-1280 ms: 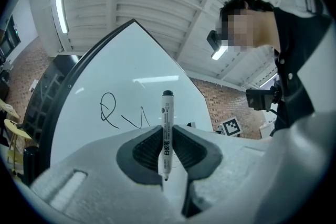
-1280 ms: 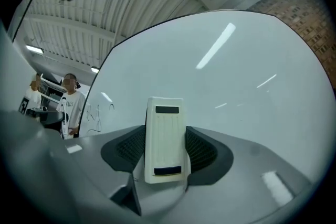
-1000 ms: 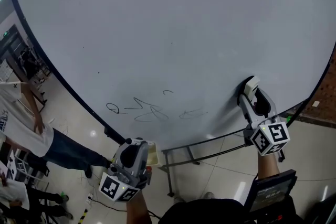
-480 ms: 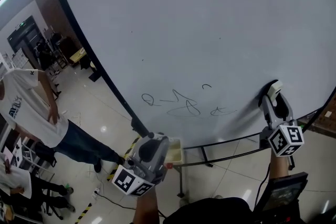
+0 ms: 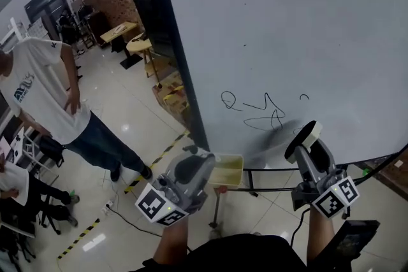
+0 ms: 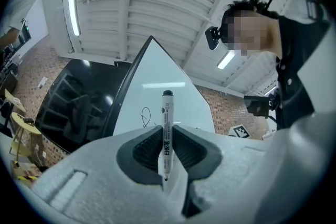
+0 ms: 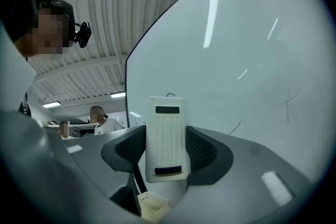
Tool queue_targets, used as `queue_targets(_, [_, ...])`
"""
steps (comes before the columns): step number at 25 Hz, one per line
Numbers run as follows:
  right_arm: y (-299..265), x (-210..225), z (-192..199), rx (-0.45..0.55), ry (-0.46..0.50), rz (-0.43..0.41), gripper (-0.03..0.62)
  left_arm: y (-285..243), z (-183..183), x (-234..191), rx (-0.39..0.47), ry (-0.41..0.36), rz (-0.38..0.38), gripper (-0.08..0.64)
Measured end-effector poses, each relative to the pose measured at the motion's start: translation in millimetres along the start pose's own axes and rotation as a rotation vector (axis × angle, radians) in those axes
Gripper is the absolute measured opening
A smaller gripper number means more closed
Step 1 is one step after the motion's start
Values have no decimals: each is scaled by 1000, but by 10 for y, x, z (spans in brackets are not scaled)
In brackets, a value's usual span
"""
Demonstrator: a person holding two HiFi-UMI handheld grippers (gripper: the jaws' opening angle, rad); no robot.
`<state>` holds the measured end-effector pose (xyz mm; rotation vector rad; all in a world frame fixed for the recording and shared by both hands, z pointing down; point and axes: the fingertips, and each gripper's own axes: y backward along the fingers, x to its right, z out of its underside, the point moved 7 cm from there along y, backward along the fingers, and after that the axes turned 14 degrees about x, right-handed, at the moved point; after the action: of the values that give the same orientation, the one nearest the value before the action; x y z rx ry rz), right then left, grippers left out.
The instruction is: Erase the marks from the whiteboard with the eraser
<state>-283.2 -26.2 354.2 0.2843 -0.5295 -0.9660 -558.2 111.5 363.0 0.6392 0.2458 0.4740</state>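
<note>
Between the earlier frames and this one, the head view swung left, so that the large white whiteboard [image 5: 306, 22] filled only the right part of the picture, and the right gripper [image 5: 308, 151] came leftward along the whiteboard's lower edge toward the thin black scribbled marks [image 5: 255, 113].

The right gripper was closed on a cream-coloured, oblong plastic eraser [image 7: 167, 136], clamped across its two long narrow sides at about mid-length. Its upper end stood clear above the jaws. The eraser lay just below and to the right of the marks, low on the whiteboard. Whether its face touched the whiteboard could not be told. All the marks were unerased.

The left gripper [image 5: 199, 161] hung off the whiteboard's lower left corner, apart from its surface. It was clamped on a slim white marker pen with a black cap [image 6: 166, 134], held upright between the jaws. A person in a white T-shirt [image 5: 44, 86] stood well to the left of the whiteboard.

Handling, as a judgement: the eraser was probably light, with a stiff shell and a soft wiping face. It would best be held as shown, by the hard sides, which left the wiping face free. Firm, even pressure would be needed, as a smooth shell could slip between the jaws during sideways strokes.
</note>
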Motion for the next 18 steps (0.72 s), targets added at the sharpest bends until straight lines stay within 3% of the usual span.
queue_targets(3, [-11, -60, 225, -37, -91, -28, 239, 96, 18, -55, -7, 6, -19, 57])
queue_targets(6, [-26, -77, 330, -64, -114, -36, 239, 108, 64, -75, -12, 21, -21, 57])
queue_targets(12, [-63, -164, 388, -99, -55, -79, 239, -9, 151, -59, -14, 46, 18, 57])
queue_targets(18, [-148, -335, 441, -115, 56, -177, 239, -116, 200, -37, -19, 54, 54, 57])
